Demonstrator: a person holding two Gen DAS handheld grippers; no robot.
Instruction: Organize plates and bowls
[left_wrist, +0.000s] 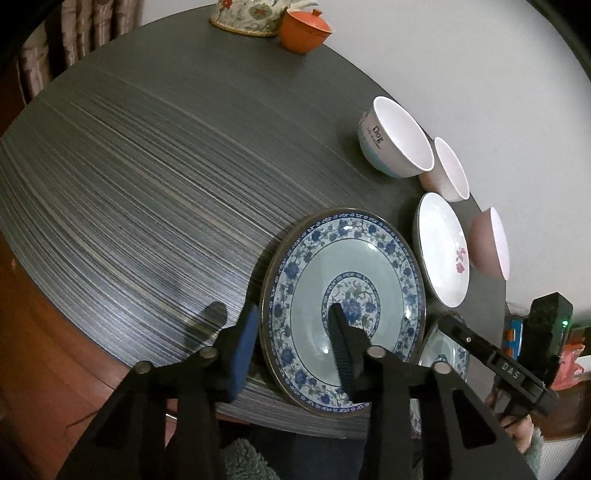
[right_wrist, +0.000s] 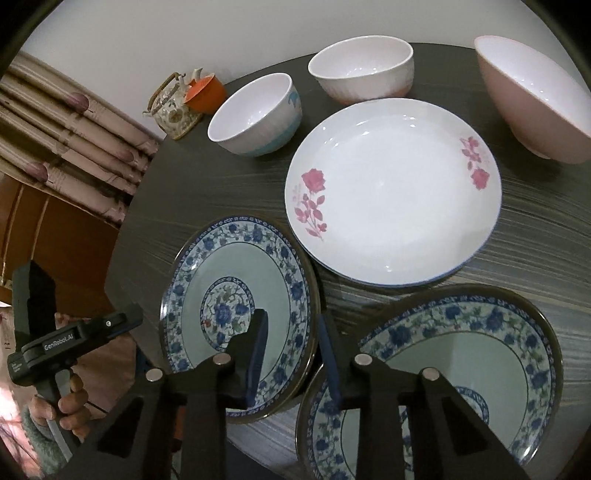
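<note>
A blue-flowered plate (left_wrist: 314, 280) (right_wrist: 236, 266) lies near the front edge of the dark table (left_wrist: 147, 184). My left gripper (left_wrist: 293, 332) straddles its left rim, the blue pad outside and the other finger over the plate's well, with bare plate showing between them. My right gripper (right_wrist: 293, 347) straddles the same plate's right rim, one pad over the well and the other in the gap beside a second blue-flowered plate (right_wrist: 461, 369) (left_wrist: 443, 354). Both grippers are open, narrowly, with only the rim between the pads.
Behind the blue plates lies a white rose plate (right_wrist: 391, 192) (left_wrist: 439, 243). Further back stand a white-and-blue bowl (right_wrist: 255, 114), a white-and-pink bowl (right_wrist: 362, 70) and a pink bowl (right_wrist: 535, 99). A teapot (right_wrist: 173, 107) and an orange cup (right_wrist: 205, 92) sit at the far edge.
</note>
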